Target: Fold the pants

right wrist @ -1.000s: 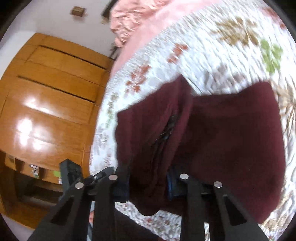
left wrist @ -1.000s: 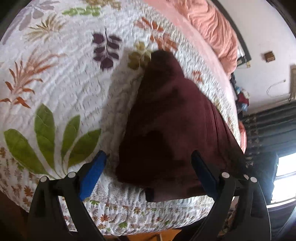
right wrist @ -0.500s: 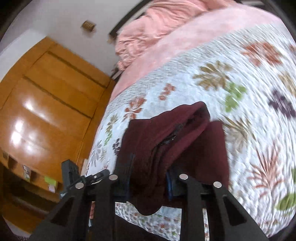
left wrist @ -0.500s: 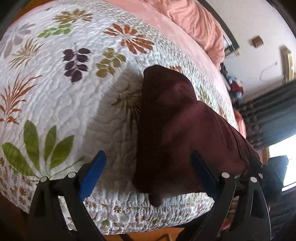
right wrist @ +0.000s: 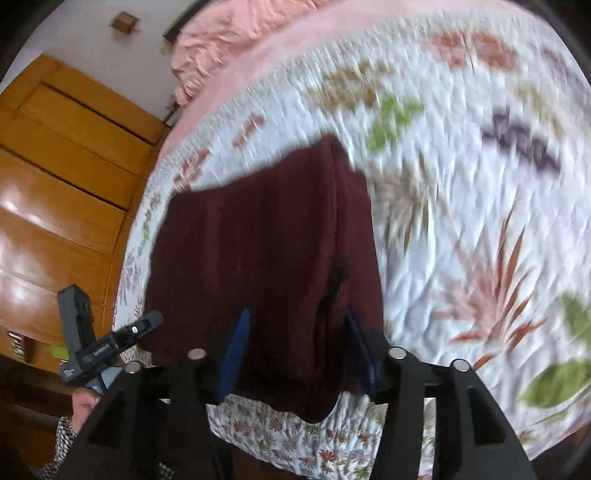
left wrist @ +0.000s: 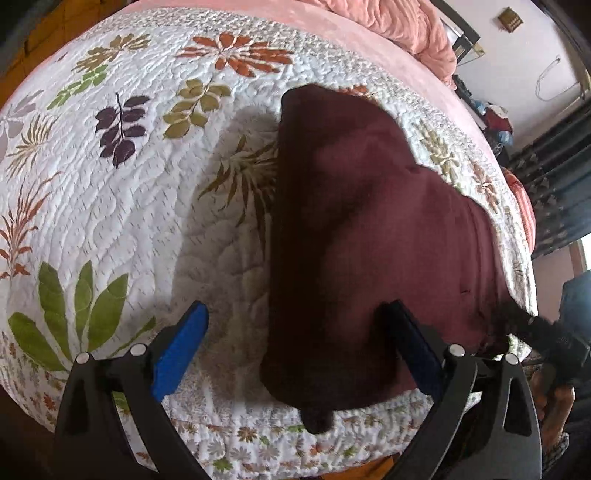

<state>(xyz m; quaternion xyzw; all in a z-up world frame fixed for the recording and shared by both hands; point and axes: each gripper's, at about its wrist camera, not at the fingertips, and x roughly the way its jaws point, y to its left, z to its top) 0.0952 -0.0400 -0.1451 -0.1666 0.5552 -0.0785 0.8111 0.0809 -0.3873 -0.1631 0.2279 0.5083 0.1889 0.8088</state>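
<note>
Dark maroon pants [left wrist: 362, 229] lie folded on the floral quilt [left wrist: 140, 192], their near end drooping over the bed's front edge. My left gripper [left wrist: 295, 347] hovers above that end, its blue pads [left wrist: 181, 343] standing wide apart and not pressing the cloth. In the right wrist view the pants [right wrist: 258, 236] fill the middle. My right gripper [right wrist: 297, 350] is opening, with a ridge of the fabric between its blue pads [right wrist: 234, 350] and no pinch on it. The other gripper [right wrist: 92, 343] shows at the left, held in a hand [right wrist: 85, 398].
A pink blanket [left wrist: 399, 22] is heaped at the head of the bed. A wooden wardrobe [right wrist: 62, 177] stands beside the bed in the right wrist view. Dark curtains [left wrist: 554, 184] and a cluttered corner lie beyond the bed's far side. The quilt left of the pants is bare.
The right gripper's pads have parted and let go of the pinched fold, which now lies flatter. Both views have swung across the bed; the left gripper stays wide open.
</note>
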